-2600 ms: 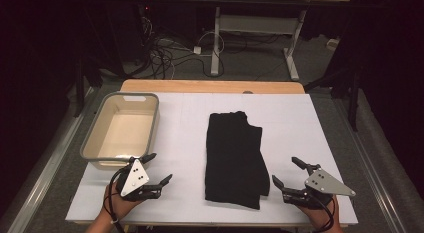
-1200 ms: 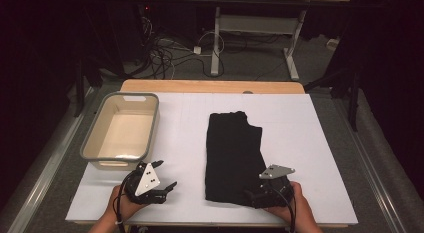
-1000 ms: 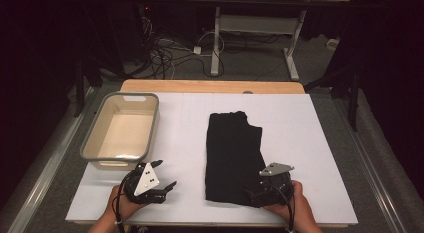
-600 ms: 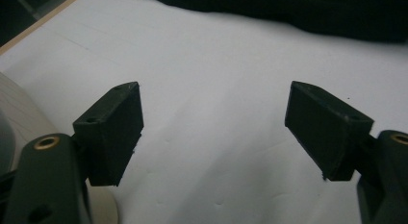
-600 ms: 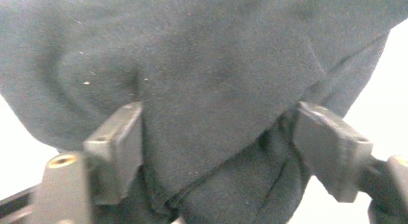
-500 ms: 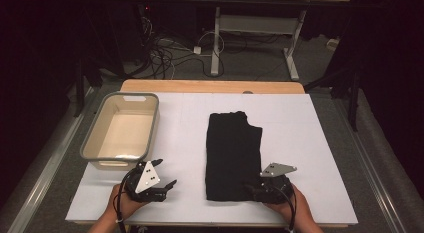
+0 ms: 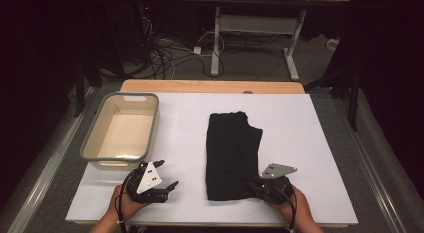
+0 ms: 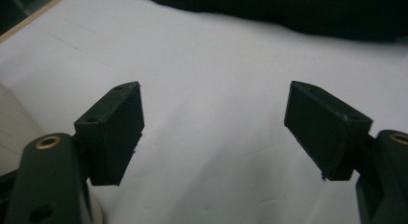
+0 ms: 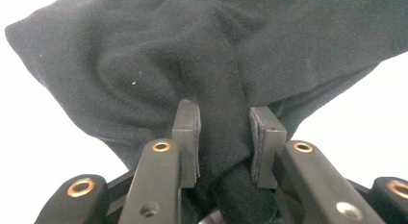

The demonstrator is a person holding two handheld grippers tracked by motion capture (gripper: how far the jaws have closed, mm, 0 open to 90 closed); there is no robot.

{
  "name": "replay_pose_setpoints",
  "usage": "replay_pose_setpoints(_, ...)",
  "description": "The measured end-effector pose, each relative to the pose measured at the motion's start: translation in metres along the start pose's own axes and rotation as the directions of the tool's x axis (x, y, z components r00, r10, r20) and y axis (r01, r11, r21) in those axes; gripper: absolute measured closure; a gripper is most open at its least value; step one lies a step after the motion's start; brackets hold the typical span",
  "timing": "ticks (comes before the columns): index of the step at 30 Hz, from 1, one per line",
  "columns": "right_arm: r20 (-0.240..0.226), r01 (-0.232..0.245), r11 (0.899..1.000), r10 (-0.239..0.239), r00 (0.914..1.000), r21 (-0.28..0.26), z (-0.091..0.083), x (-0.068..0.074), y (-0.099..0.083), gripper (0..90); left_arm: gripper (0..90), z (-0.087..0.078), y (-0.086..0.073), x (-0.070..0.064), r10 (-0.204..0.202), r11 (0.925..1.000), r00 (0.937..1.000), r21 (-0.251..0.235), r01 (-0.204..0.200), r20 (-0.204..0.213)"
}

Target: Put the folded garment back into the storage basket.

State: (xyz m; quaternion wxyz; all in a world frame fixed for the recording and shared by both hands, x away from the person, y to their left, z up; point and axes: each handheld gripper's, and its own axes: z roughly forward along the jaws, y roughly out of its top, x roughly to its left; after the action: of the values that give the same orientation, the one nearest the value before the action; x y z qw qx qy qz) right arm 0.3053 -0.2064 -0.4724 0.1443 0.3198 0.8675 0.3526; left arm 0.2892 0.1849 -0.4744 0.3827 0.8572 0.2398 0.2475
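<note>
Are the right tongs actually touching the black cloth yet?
Touching. The right gripper view shows the right tongs closed on a bunched fold of the black cloth.

There is one white table point(image 7: 310, 143). On it lies one black cloth point(image 7: 231, 153) and one grey tub point(image 7: 122, 125). There are two grippers, a left gripper point(image 7: 167, 178) and a right gripper point(image 7: 251, 184), and two hands hold them.

A lab: white-topped table point(image 7: 310, 123), black curtains, floor cables point(image 7: 170, 53).
</note>
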Motion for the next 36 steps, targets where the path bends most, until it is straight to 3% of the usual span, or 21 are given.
replay_pose_setpoints(6,0.005,0.026,1.000,-0.026,0.9997,-0.003,0.000,0.001,0.000,70.9,21.0,0.001,0.003,-0.004,0.007,1.0000,1.0000,-0.001,-0.007,-0.001)
replay_pose_setpoints(28,-0.003,0.025,1.000,-0.025,0.9997,-0.007,0.000,0.000,-0.001,70.7,21.5,-0.003,0.012,-0.005,-0.001,0.9999,0.9998,-0.015,0.001,-0.020)
replay_pose_setpoints(33,-0.001,0.026,1.000,-0.026,0.9997,-0.007,0.000,0.001,-0.001,70.6,21.5,-0.001,0.021,-0.006,0.004,0.9996,0.9998,-0.027,-0.005,-0.021)
replay_pose_setpoints(36,0.002,0.028,1.000,-0.028,0.9996,-0.010,0.000,0.001,-0.001,70.6,21.5,0.002,0.037,-0.004,-0.009,0.9980,1.0000,-0.062,0.009,0.000)
